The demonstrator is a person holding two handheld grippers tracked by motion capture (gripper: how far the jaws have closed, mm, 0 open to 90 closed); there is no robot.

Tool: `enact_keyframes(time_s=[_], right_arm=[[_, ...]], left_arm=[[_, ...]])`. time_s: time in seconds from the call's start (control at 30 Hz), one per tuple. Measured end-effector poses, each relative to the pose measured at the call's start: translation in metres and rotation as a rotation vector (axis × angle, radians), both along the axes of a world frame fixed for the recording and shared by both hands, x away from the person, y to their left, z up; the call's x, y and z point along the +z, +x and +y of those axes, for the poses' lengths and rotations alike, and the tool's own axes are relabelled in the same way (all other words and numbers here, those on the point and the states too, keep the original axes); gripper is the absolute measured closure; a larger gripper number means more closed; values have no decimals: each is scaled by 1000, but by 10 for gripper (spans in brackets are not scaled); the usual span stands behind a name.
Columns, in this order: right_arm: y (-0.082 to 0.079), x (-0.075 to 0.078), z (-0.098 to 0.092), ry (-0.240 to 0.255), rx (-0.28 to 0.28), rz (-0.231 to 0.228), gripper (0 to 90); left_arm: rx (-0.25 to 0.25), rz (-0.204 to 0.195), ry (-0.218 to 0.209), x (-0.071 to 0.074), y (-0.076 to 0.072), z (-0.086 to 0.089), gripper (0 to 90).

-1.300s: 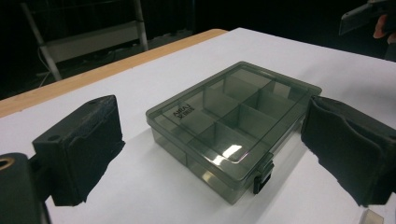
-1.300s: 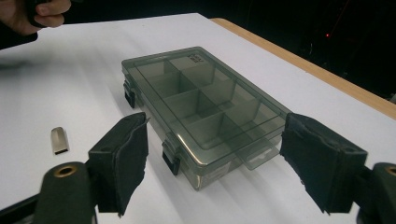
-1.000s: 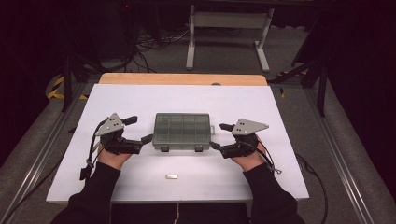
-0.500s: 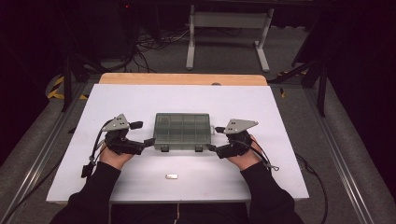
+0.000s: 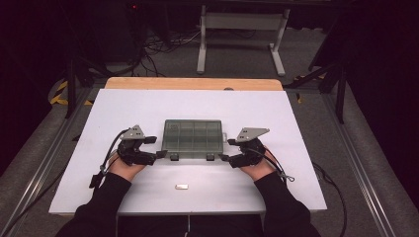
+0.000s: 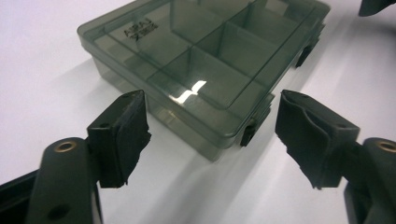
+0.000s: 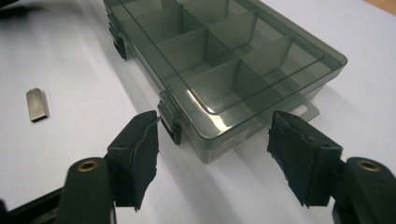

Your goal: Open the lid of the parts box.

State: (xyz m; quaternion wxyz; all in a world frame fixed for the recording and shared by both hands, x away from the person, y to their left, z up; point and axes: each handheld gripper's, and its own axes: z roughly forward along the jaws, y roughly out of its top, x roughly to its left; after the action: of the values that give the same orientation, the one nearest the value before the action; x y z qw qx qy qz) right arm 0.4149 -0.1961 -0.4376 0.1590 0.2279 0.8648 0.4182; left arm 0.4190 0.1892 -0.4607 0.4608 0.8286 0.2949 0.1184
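A smoke-grey clear plastic compartment box (image 5: 193,138) lies flat with its lid shut on the white table top (image 5: 148,103), between the two grippers. The left gripper (image 5: 159,154) sits at the box's near left corner; in the left gripper view its jaws have just been closing, yet the pads (image 6: 122,135) are released, standing apart with that corner of the box (image 6: 205,70) ahead of the gap between them and bare table in it, neither pad touching plastic. A black latch (image 6: 249,133) on the box's front wall lies just inside the right-hand pad. The right gripper (image 5: 223,157) mirrors it at the near right corner, its jaws likewise just closing but unclenched: in the right gripper view the box corner (image 7: 224,70) points into the gap, one black latch (image 7: 171,119) just beside the left-hand pad (image 7: 140,154), the other pad close to the side tab. A small metal piece (image 7: 37,104) lies well off to the left of those fingers, on the table nearer the person.
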Motion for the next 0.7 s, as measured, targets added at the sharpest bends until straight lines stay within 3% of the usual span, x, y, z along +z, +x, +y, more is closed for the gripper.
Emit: enact_keyframes(time_s=[0.27,0.7], right_arm=[[0,-9,0,-16,-8,12,383],[4,-17,2,-30,-13,46,506]], left_arm=[[-17,21,30,-5,1,-2,328],[-41,68,21,-11,4,0,456]])
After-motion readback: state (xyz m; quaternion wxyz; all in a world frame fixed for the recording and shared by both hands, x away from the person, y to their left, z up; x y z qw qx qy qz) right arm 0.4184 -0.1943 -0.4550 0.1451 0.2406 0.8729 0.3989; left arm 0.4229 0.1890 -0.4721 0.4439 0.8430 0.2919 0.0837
